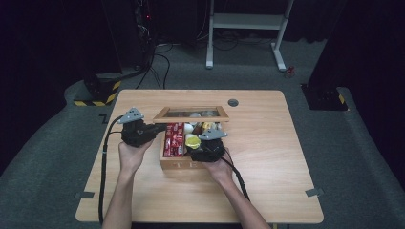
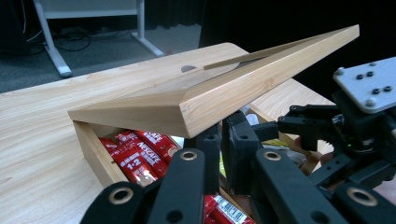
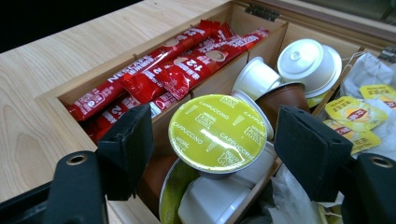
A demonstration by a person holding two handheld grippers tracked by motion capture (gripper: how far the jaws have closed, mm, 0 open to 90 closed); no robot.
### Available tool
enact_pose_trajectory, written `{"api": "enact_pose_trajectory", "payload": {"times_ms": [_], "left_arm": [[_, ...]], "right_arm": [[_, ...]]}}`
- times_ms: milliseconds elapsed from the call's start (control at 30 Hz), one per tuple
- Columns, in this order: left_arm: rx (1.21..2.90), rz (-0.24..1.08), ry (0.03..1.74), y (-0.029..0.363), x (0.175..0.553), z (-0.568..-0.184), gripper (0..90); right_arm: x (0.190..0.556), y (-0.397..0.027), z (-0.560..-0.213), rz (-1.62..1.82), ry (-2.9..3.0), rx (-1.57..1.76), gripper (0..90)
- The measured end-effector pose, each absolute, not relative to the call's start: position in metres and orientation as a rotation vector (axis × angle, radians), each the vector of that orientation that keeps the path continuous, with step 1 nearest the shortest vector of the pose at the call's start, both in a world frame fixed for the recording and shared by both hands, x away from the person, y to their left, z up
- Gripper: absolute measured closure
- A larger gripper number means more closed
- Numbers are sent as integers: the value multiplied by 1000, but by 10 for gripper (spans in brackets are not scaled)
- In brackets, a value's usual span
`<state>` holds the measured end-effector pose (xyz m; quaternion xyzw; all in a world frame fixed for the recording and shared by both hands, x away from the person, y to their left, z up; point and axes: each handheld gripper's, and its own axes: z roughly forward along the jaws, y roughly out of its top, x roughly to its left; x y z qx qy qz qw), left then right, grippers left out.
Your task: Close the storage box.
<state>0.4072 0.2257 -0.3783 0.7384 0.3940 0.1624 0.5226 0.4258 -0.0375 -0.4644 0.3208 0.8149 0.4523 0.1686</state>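
A wooden box [image 1: 179,164] stands mid-table with its glass-paned lid [image 1: 191,113] raised. My left gripper [image 1: 160,128] comes in from the box's left. Its jaws are shut, with the tips [image 2: 224,140] just under the near corner of the tilted lid [image 2: 233,98]. My right gripper [image 1: 198,145] hangs over the box's middle compartment. It stands open around a yellow-green cappuccino capsule [image 3: 217,133], with the pads [image 3: 126,144] clear of it on both sides. Red Nescafé sachets [image 3: 177,70] fill the left compartment.
White and brown capsules [image 3: 308,63] lie behind the yellow-green one, and yellow tea bags [image 3: 355,116] fill the right compartment. The table [image 1: 267,191] has a cable hole [image 1: 233,102] behind the box. A white desk frame [image 1: 246,21] stands on the floor beyond.
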Motion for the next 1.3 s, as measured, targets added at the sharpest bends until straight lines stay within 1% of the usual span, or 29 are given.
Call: {"api": "enact_pose_trajectory", "payload": {"times_ms": [300, 533, 1300], "left_arm": [[1768, 392, 947, 225, 408, -377, 855], [1772, 388, 945, 225, 408, -377, 855], [1786, 392, 937, 226, 407, -378, 856]], "right_arm": [[429, -33, -468, 1250, 2322, 915, 301], [429, -30, -469, 1212, 2334, 915, 367], [423, -41, -459, 1252, 2313, 949, 372]]}}
